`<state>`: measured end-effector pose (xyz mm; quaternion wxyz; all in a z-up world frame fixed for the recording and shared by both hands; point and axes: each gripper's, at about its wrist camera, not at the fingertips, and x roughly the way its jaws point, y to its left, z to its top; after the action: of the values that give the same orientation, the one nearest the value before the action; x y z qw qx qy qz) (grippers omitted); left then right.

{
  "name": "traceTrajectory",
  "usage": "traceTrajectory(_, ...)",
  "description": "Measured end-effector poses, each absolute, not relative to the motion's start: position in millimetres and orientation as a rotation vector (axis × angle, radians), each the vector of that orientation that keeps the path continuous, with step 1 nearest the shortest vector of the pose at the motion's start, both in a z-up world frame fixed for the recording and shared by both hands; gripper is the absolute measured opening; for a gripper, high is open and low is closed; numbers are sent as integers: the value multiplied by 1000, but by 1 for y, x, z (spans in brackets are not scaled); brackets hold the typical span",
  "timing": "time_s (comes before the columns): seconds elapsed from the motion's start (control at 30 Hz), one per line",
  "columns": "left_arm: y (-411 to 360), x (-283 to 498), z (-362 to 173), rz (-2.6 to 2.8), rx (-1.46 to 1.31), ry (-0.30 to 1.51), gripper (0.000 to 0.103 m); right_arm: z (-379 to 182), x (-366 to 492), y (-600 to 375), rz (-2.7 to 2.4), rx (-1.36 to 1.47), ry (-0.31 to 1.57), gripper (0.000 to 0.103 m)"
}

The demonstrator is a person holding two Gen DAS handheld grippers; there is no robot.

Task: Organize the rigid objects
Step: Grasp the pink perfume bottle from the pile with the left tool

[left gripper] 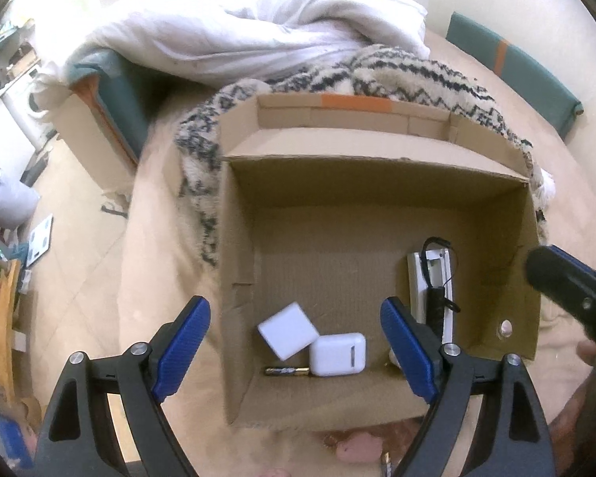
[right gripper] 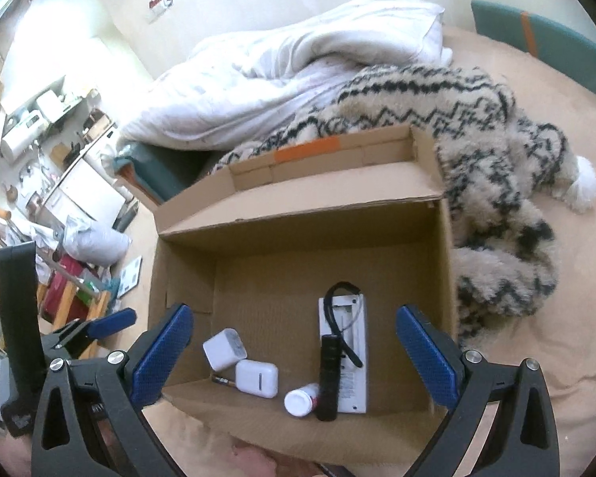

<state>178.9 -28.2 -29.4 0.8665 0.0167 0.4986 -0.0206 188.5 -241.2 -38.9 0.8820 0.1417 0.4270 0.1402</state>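
An open cardboard box [left gripper: 377, 183] [right gripper: 298, 222] stands on a beige bed. On its floor lie a white cube charger [left gripper: 288, 330] [right gripper: 223, 349], a white earbud case [left gripper: 337, 353] [right gripper: 257, 378], a small battery [left gripper: 286, 371] [right gripper: 223, 380], a white remote [left gripper: 421, 278] [right gripper: 353, 357] with a black stick-shaped device and its strap [left gripper: 435, 302] [right gripper: 329, 373] lying on it, and a small white-capped bottle [right gripper: 300, 399]. My left gripper [left gripper: 296, 353] hangs open above the box's near left part, nothing between its blue pads. My right gripper [right gripper: 294, 357] hangs open over the near side, empty.
A zigzag-patterned fuzzy blanket [left gripper: 397, 71] [right gripper: 496, 159] and a white duvet [left gripper: 238, 28] [right gripper: 278, 79] lie behind and beside the box. A pink object [left gripper: 357, 447] lies on the bed in front of the box. A cluttered floor and shelves [right gripper: 59, 159] fill the left.
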Motion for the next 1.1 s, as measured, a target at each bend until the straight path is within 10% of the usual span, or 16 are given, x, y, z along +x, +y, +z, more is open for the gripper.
traceTrajectory(1.1,24,108,-85,53,-119,1240,86,-105,115,-269,203,416,1197,103)
